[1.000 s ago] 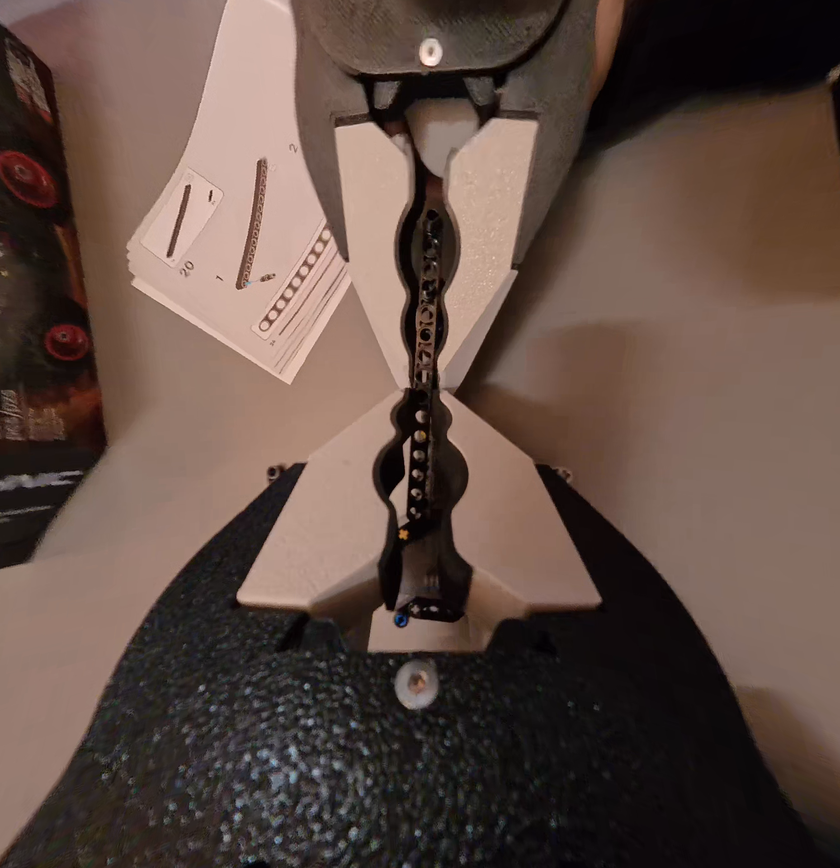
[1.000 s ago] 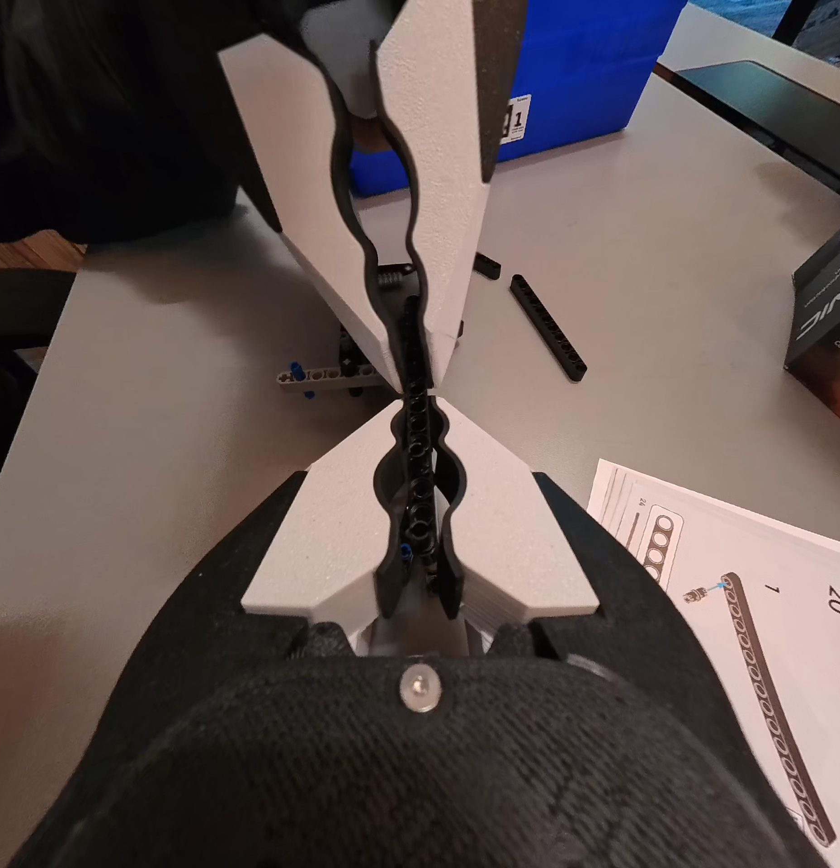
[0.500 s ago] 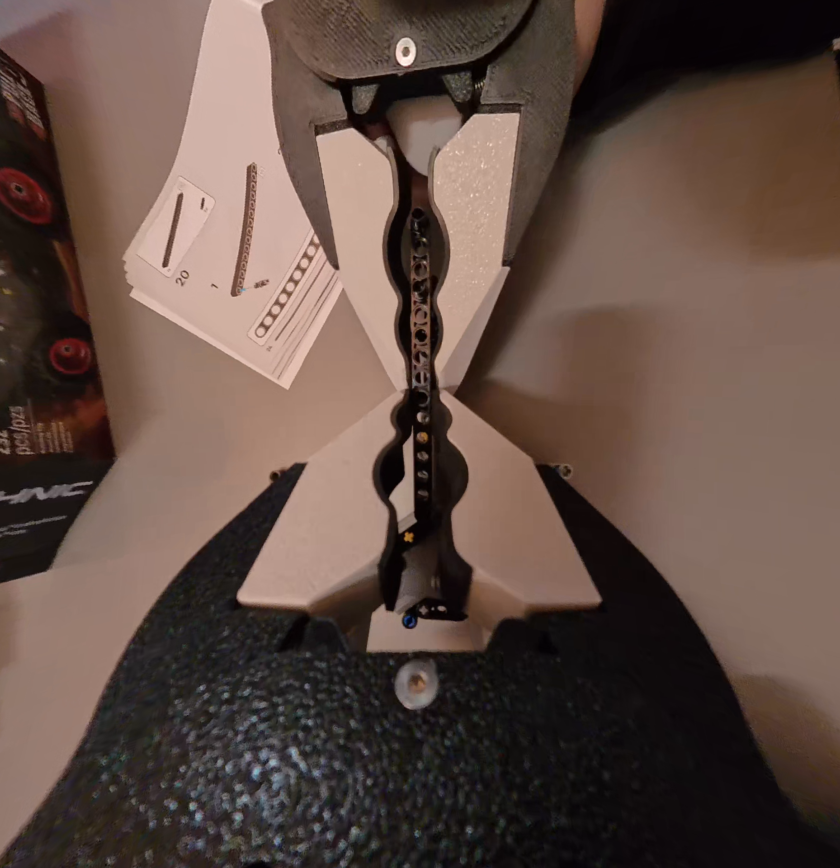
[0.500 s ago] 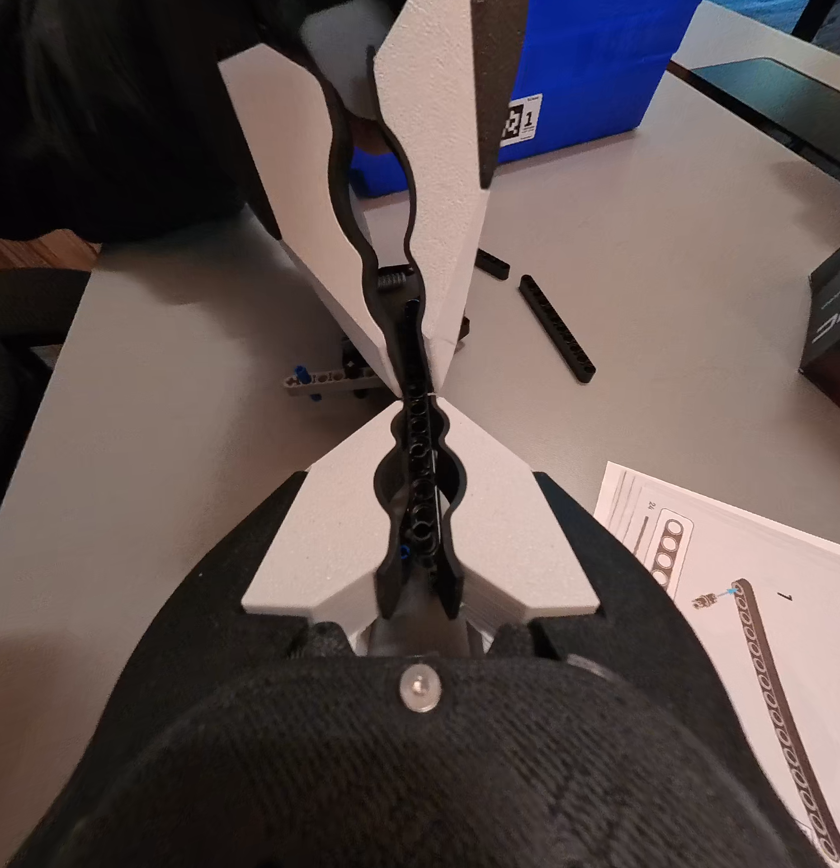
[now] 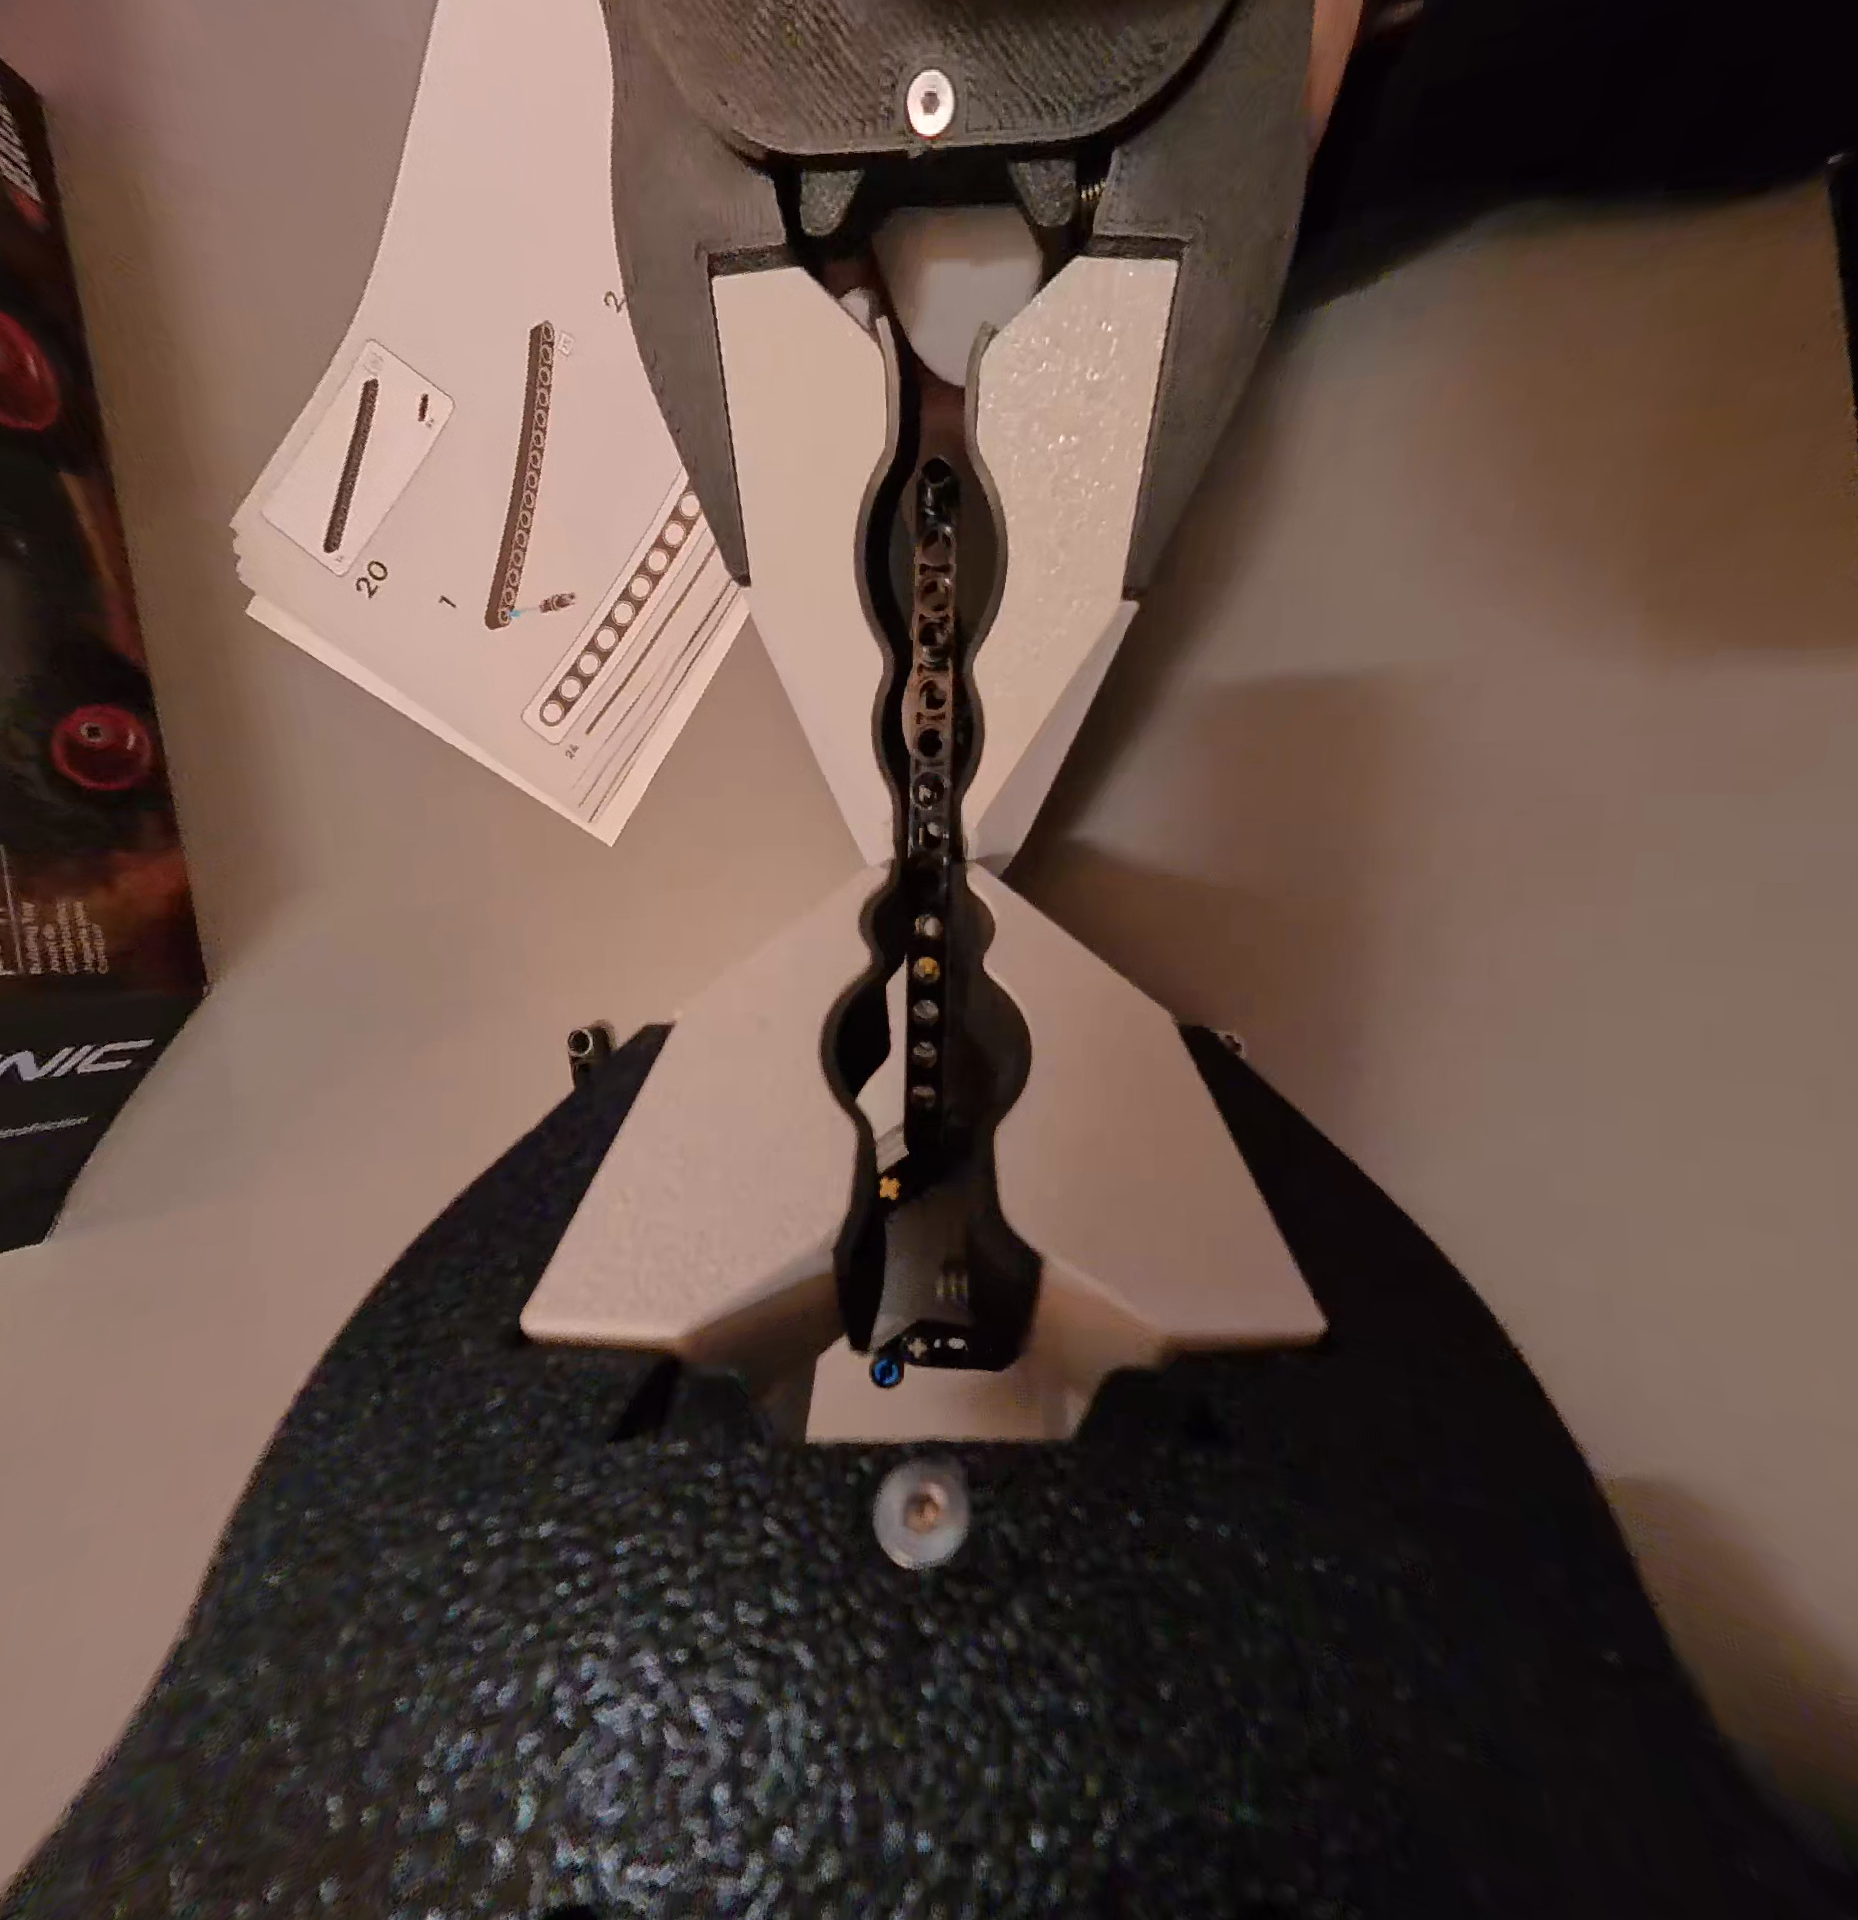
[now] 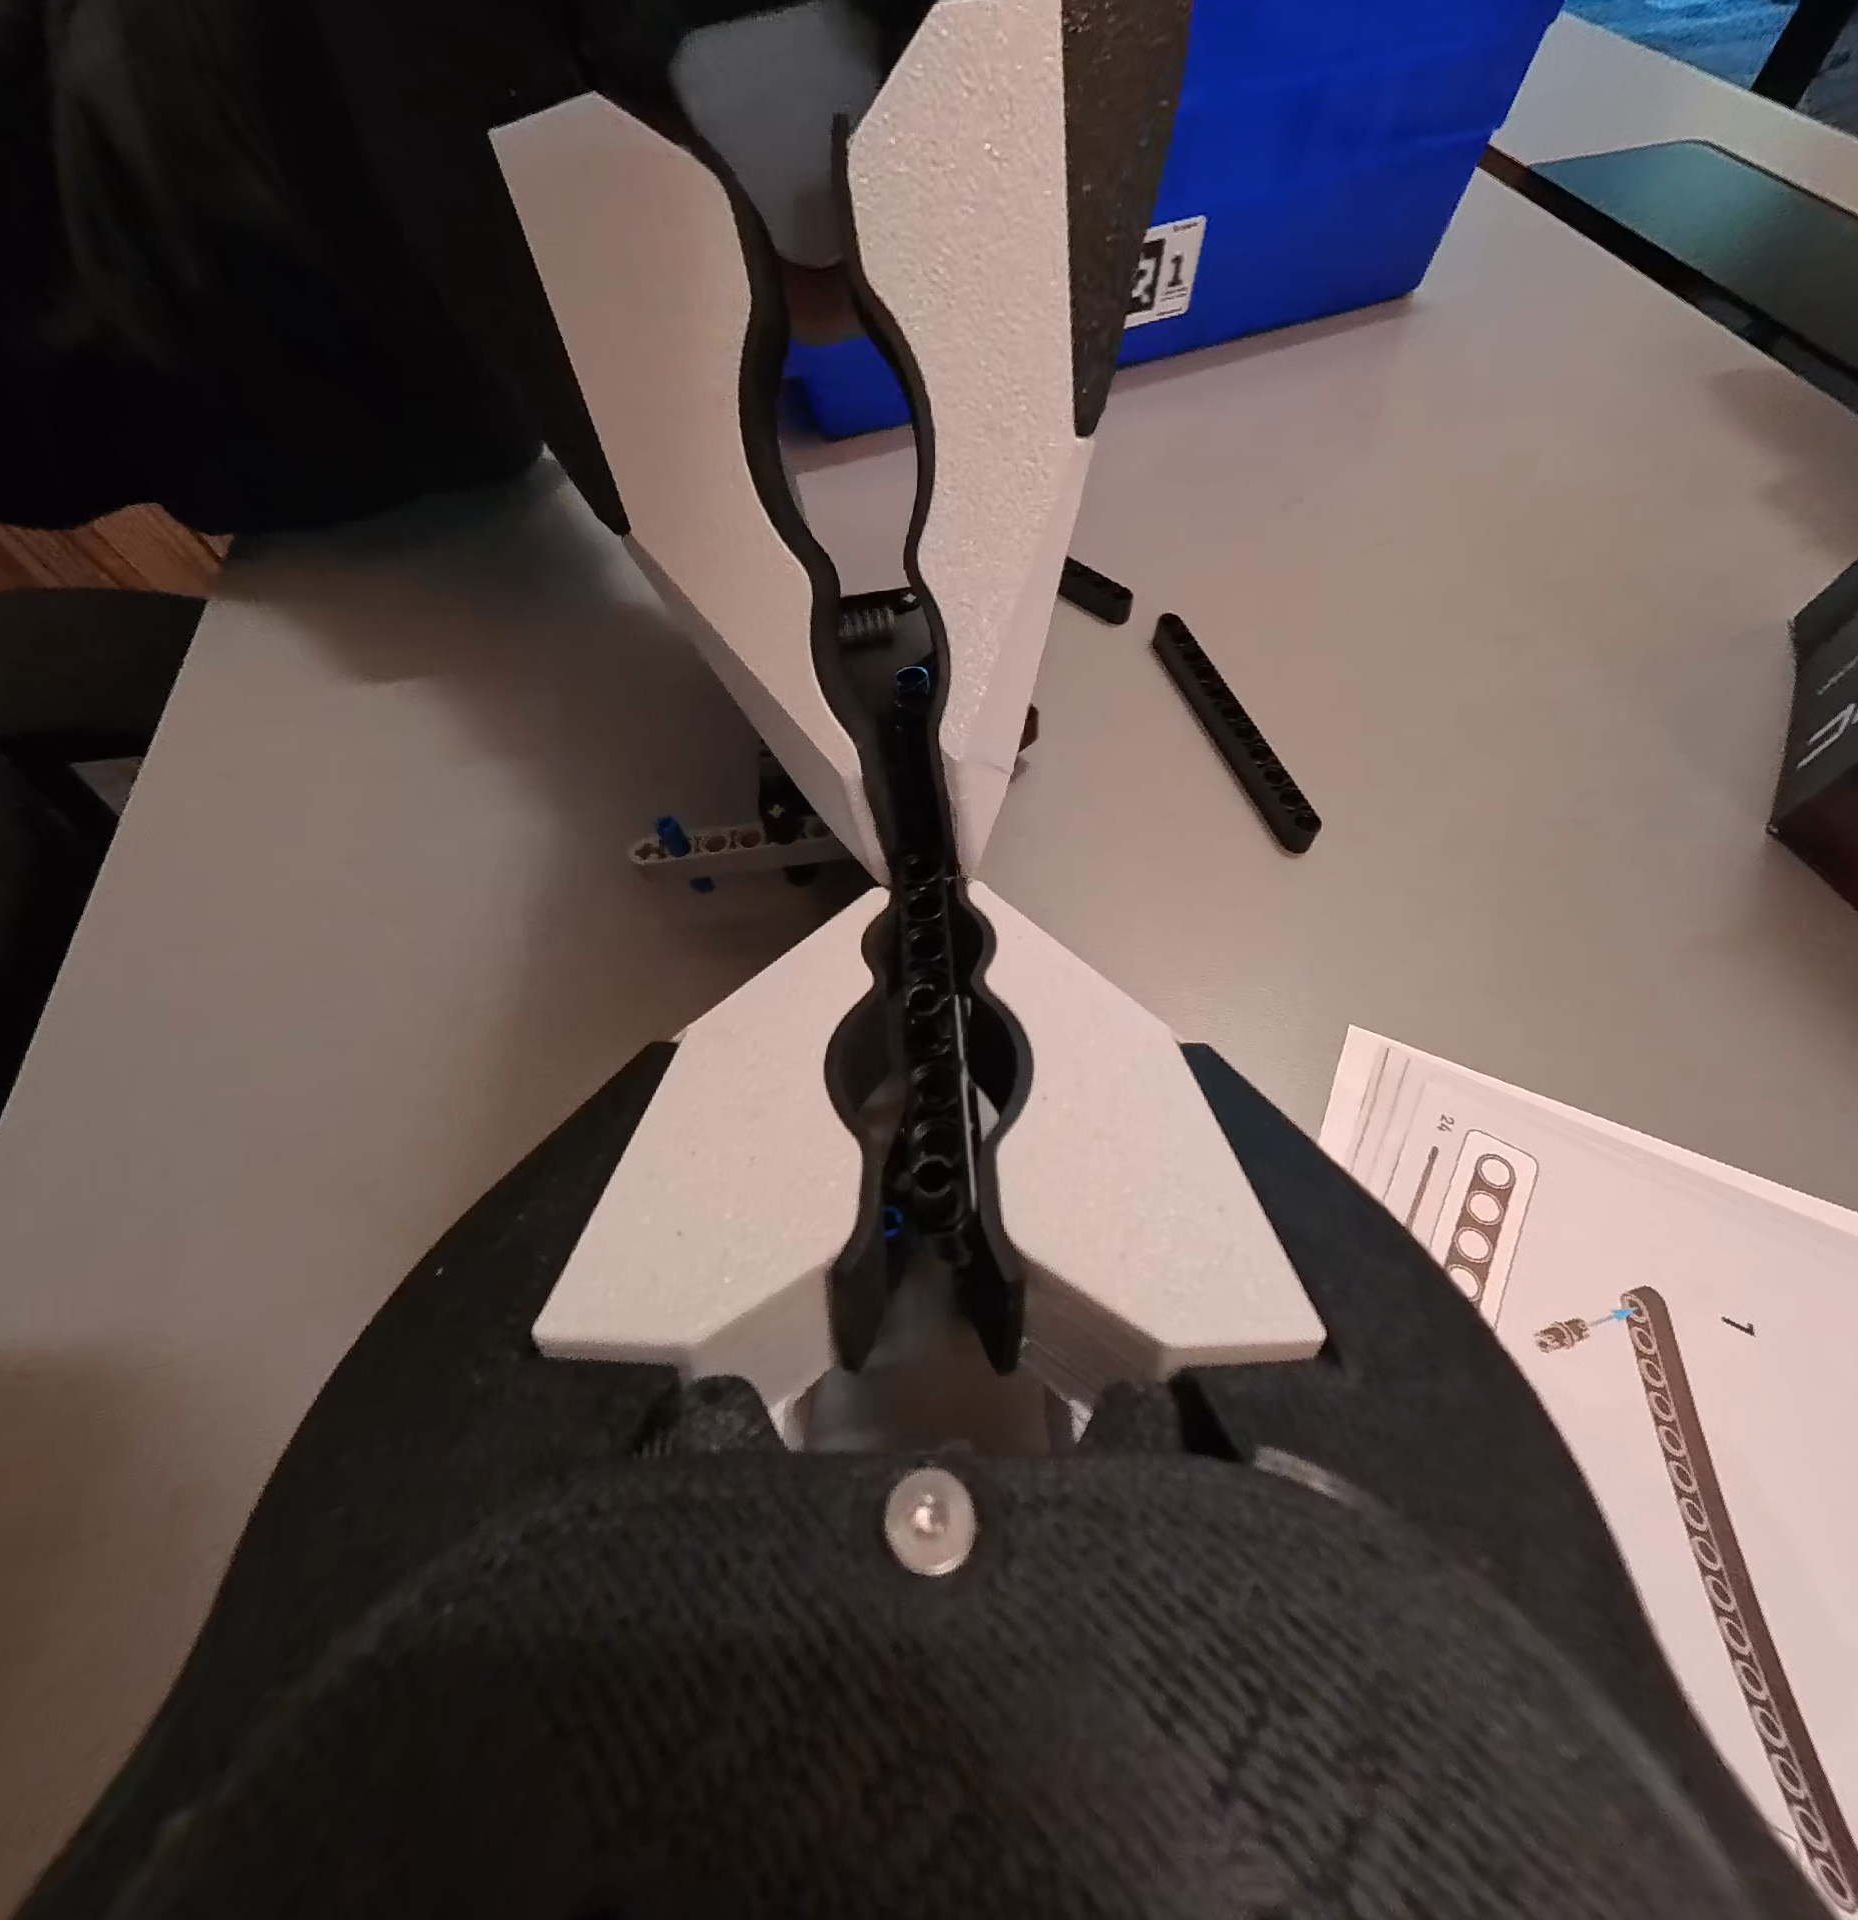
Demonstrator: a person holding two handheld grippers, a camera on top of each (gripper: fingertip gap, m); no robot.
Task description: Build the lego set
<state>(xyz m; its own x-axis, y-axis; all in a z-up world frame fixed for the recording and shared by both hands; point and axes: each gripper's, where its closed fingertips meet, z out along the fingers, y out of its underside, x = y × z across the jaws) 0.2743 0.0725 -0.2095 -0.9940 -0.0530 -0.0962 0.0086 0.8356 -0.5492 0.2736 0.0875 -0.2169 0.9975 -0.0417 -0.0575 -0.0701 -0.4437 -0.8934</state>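
A long black beam with holes (image 5: 930,727) runs straight between my two grippers, which meet tip to tip above the grey table. My left gripper (image 5: 925,873) is shut on its near half, where a blue pin (image 5: 883,1371) and a yellow cross-shaped axle end (image 5: 889,1187) sit deep between the fingers. My right gripper (image 6: 925,883) is shut on the other half of the beam (image 6: 930,1039). From the right wrist view, the left gripper (image 6: 920,868) reaches in from above, and a blue pin (image 6: 909,681) shows at the beam's far end.
An open instruction booklet (image 5: 468,499) (image 6: 1631,1351) lies on the table (image 6: 385,1039) beside a dark set box (image 5: 52,727) (image 6: 1839,727). A loose black beam (image 6: 1237,732), a short black piece (image 6: 1096,592) and a grey beam with blue pins (image 6: 727,842) lie under the grippers. A blue bin (image 6: 1320,156) stands behind. The tips of both grippers are at nearly the same place.
Both grippers stay tip to tip and shut on the beam. The pair has drifted slightly over the table, so the booklet and box have shifted in view.
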